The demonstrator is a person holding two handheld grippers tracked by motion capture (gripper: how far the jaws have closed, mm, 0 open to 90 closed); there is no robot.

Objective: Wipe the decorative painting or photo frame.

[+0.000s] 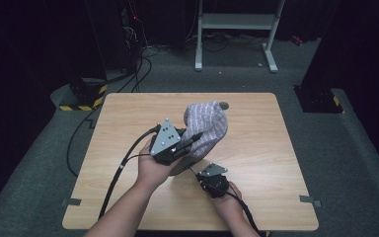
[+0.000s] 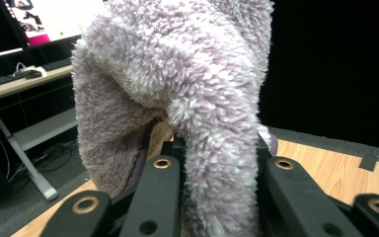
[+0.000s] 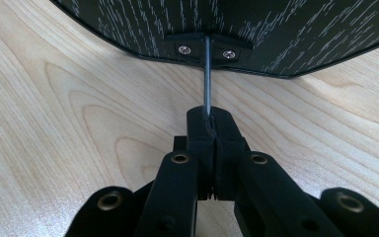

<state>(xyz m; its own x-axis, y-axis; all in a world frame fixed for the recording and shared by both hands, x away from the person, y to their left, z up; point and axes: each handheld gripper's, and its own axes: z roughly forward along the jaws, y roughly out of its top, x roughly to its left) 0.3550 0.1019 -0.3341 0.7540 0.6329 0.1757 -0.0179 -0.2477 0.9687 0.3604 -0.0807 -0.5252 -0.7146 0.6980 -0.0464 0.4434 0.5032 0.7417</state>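
High view puts the fluffy lilac cover [image 1: 206,126] over the table [image 1: 128,118] middle, partly pulled onto a dark speckled board [image 3: 237,34]. We judge it light, limp and grippy, best taken by a hem fold. Our left gripper [image 1: 186,143] pinches such a fold; our right gripper [image 3: 210,126] clamps the board's thin metal rod [image 3: 207,74]. The cover's length runs up and away from the rod.

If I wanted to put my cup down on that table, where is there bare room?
The table is bare along its right side, along the left edge and across the far-left corner. The middle is crowded: the left gripper holds up a fuzzy lilac cover, and the right gripper pinches a thin metal rod beneath it.
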